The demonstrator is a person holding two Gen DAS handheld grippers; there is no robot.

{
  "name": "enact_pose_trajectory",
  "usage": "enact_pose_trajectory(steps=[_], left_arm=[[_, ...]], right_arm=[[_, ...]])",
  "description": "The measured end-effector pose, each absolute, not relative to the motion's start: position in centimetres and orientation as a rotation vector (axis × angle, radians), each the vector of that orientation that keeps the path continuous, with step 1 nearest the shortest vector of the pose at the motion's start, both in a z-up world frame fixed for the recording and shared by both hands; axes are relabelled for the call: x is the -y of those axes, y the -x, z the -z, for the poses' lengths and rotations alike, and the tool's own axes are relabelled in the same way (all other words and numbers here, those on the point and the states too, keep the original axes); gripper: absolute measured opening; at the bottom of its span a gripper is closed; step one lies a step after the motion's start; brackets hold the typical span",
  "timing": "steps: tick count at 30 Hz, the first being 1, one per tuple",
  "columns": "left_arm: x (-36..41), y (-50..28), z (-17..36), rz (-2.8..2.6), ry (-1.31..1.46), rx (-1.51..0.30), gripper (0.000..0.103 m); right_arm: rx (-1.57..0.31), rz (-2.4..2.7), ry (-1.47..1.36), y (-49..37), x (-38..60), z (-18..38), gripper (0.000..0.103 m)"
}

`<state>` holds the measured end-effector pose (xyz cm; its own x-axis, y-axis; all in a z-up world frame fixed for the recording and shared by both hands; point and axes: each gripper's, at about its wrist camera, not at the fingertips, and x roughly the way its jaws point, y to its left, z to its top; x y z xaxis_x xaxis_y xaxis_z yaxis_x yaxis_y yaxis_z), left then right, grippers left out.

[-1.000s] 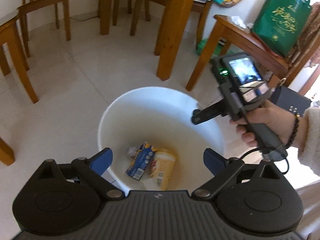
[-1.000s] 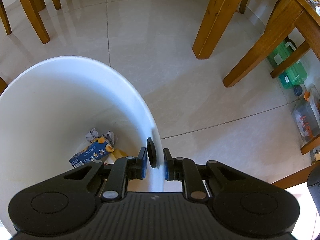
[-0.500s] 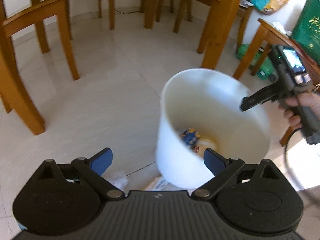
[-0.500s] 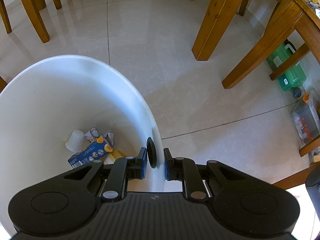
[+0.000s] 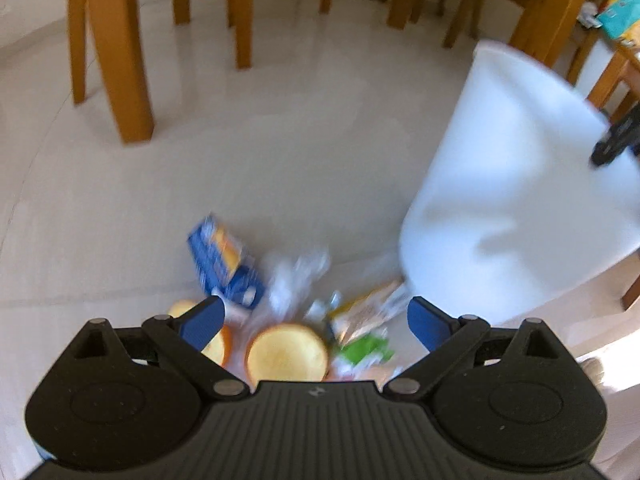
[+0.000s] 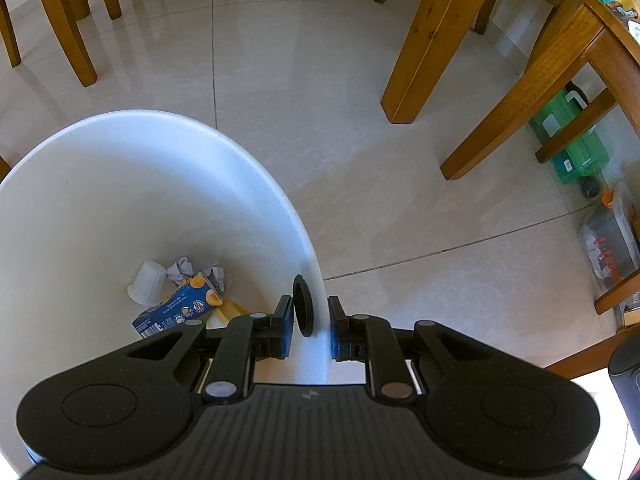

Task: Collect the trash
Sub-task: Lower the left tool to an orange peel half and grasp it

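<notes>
Since a second ago the left wrist view has swung off the white bin (image 5: pixel 516 184), which now sits at the right of the frame instead of the centre, and a heap of trash on the pale tiled floor (image 5: pixel 240 152) has come into view at lower centre. In that blurred view, the left gripper (image 5: pixel 314 320) has its blue fingers spread wide with nothing between them; just beyond lie a blue carton (image 5: pixel 224 264), crumpled clear plastic (image 5: pixel 296 276), two round orange-yellow cups (image 5: pixel 286 354), and a green wrapper (image 5: pixel 366 350). Wooden chair legs (image 5: pixel 120 52) fill the upper left. In the right wrist view, the right gripper (image 6: pixel 311 328) is clenched on the bin's wall (image 6: pixel 316 280) at lower centre. Inside the bin, at lower left, lie a blue juice carton (image 6: pixel 180 310), crumpled paper (image 6: pixel 184 270) and a small white cup (image 6: pixel 146 282). Wooden table legs (image 6: pixel 424 48) stand at upper right.
</notes>
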<state>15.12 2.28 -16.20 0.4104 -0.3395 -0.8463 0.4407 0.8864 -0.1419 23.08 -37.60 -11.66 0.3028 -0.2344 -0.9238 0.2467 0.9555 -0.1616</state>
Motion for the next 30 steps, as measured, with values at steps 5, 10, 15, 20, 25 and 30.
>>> enact_pose_trajectory(steps=[5, 10, 15, 20, 25, 30], left_arm=[[-3.1, -13.3, 20.7, 0.453, -0.136, -1.075, 0.097], [-2.4, -12.2, 23.6, 0.439, -0.198, -1.053, 0.097], [-1.5, -11.9, 26.6, 0.405, -0.286, -1.018, 0.097], [-0.7, -12.3, 28.7, 0.374, -0.35, -1.023, 0.091], [-0.2, -12.9, 29.5, 0.362, -0.331, -1.028, 0.086], [0.4, -13.6, 29.6, 0.353, -0.327, -1.027, 0.082]], right_arm=[[-1.218, 0.32, -0.005, -23.0, 37.6, 11.7, 0.021], [-1.218, 0.325, -0.005, -23.1, 37.5, 11.7, 0.021], [-1.218, 0.325, -0.007, -23.1, 37.5, 11.8, 0.021], [-1.217, 0.329, 0.0, -23.1, 37.3, 11.7, 0.021], [-1.218, 0.33, -0.015, -23.2, 37.4, 11.7, 0.021], [-1.217, 0.331, -0.014, -23.2, 37.4, 11.7, 0.021]])
